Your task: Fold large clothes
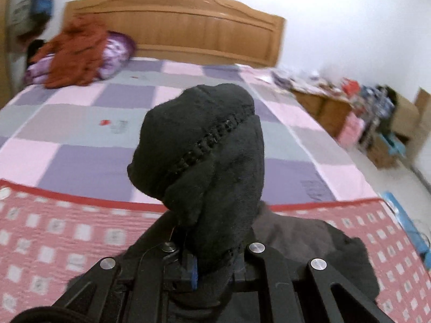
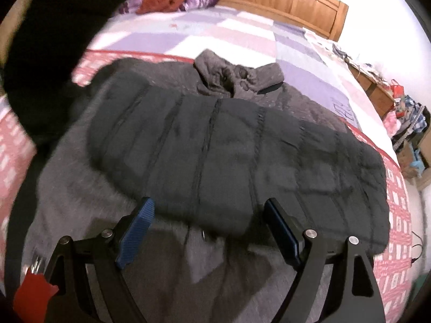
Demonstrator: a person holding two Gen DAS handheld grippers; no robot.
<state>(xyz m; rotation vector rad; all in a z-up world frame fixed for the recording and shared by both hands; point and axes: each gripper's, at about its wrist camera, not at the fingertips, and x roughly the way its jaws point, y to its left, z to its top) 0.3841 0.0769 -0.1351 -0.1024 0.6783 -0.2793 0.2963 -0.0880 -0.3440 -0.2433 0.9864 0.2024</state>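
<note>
A large dark grey coat point(image 2: 215, 148) lies spread on the bed, collar point(image 2: 237, 78) toward the headboard, with one dark sleeve folded across its body. My left gripper point(image 1: 212, 263) is shut on a bunched black part of the coat point(image 1: 204, 148), which stands up in front of the camera and hides the fingertips. The lifted black cloth also shows at the upper left of the right wrist view point(image 2: 40, 53). My right gripper point(image 2: 208, 210) is open and empty, just above the coat's near edge, its blue pads point(image 2: 134, 228) wide apart.
The bed has a pink patterned blanket point(image 1: 54, 231) at the near end and a purple checked sheet point(image 1: 80, 113) beyond. An orange garment point(image 1: 78, 51) on a purple pillow lies by the wooden headboard point(image 1: 175, 24). Cluttered boxes point(image 1: 377, 118) line the floor to the right.
</note>
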